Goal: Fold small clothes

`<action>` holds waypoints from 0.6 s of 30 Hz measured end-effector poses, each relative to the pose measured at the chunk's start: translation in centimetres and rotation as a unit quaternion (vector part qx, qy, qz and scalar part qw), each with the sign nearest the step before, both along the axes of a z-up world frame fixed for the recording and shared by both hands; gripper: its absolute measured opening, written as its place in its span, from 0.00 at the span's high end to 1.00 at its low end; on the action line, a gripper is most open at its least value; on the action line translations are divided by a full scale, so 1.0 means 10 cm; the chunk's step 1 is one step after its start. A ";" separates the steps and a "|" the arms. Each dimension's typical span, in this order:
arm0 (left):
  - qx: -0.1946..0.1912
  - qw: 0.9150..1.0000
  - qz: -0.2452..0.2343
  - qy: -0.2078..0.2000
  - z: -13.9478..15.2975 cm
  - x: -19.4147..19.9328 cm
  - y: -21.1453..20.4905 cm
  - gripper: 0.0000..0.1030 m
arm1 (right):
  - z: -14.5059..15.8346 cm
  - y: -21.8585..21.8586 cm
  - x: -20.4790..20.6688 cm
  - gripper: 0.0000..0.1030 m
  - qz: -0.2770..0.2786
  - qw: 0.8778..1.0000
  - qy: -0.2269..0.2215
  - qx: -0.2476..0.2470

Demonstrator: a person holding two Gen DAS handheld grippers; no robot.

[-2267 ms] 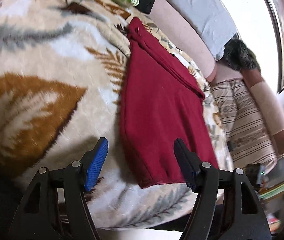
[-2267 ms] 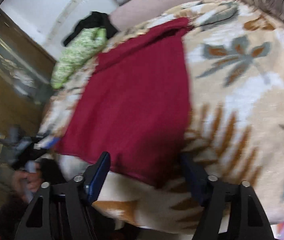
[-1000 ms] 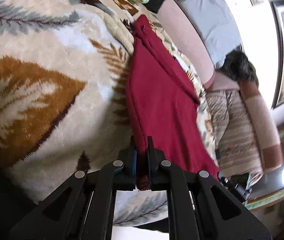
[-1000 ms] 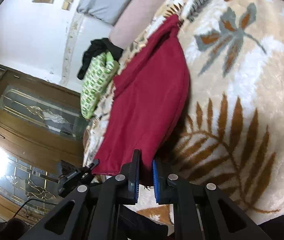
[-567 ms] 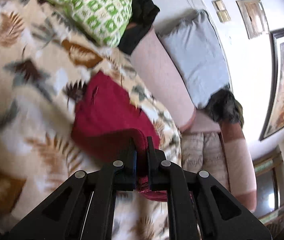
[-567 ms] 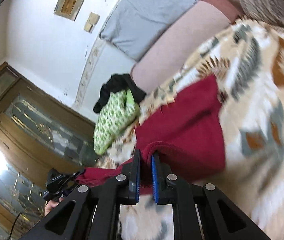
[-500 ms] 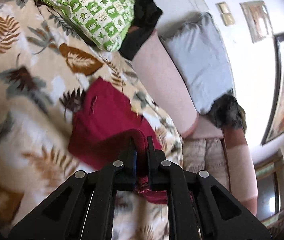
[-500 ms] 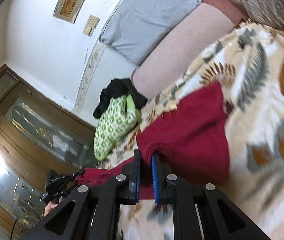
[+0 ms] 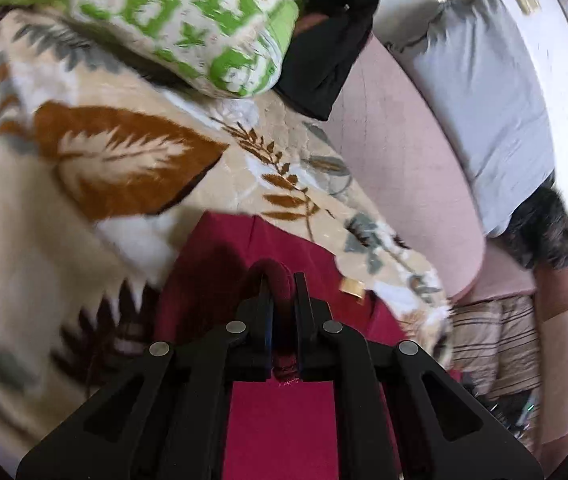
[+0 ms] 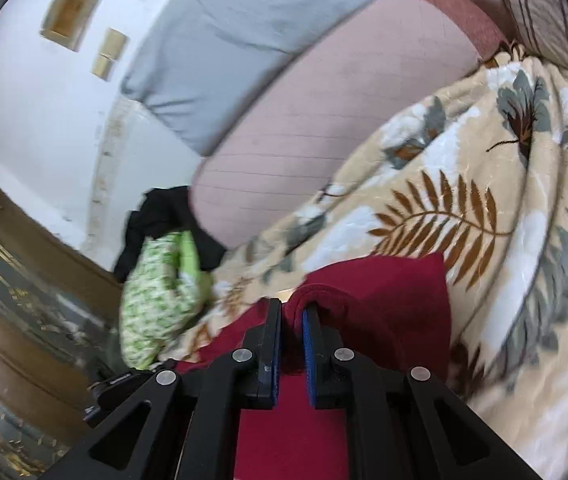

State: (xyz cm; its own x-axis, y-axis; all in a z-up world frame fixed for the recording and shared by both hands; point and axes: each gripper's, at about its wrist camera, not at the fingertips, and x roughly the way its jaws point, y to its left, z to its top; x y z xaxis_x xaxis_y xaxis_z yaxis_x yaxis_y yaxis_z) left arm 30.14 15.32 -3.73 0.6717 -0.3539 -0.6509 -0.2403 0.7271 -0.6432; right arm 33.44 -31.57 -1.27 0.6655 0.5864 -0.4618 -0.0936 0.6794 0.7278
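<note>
I have my left gripper [image 9: 283,304] and my right gripper [image 10: 292,332] each clamped on a near corner of the red cloth [image 9: 220,264], carried over its far part on the leaf-patterned blanket [image 9: 84,200], so this fold seems half made, with laying down and release left.

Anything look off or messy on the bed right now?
Nothing stands out. Both grippers, left and right, pinch the red cloth mid-fold on the blanket; the small tan tag beside it is unclear.

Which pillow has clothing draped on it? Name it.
The green-and-white patterned pillow: a black garment lies against its far end. The grey pillow and pink bolster show nothing on them.
</note>
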 end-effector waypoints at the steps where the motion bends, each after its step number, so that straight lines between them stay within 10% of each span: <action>1: 0.006 1.000 -0.001 -0.002 -0.02 0.05 -0.01 0.93 | -0.07 0.01 0.09 0.91 0.000 1.000 0.004 -0.006; 6: 0.031 0.999 -0.016 0.010 -0.18 0.34 -0.05 0.90 | -0.44 -0.01 0.42 0.91 -0.017 1.000 0.013 0.001; 10: 0.046 0.997 -0.040 0.041 -0.20 0.43 -0.08 0.85 | -0.59 -0.02 0.48 0.50 -0.018 0.999 0.027 0.020; 14: 0.055 0.997 -0.046 0.011 0.09 0.34 -0.01 0.83 | -0.48 -0.14 0.31 0.47 -0.023 0.999 0.008 0.025; 16: 0.073 0.997 -0.023 -0.002 0.24 0.30 0.04 0.42 | -0.39 -0.22 0.22 0.47 -0.026 1.000 0.001 0.001; 18: 0.082 0.996 0.004 -0.028 0.39 0.25 0.13 0.25 | -0.30 -0.28 0.16 0.47 -0.033 0.999 0.001 -0.034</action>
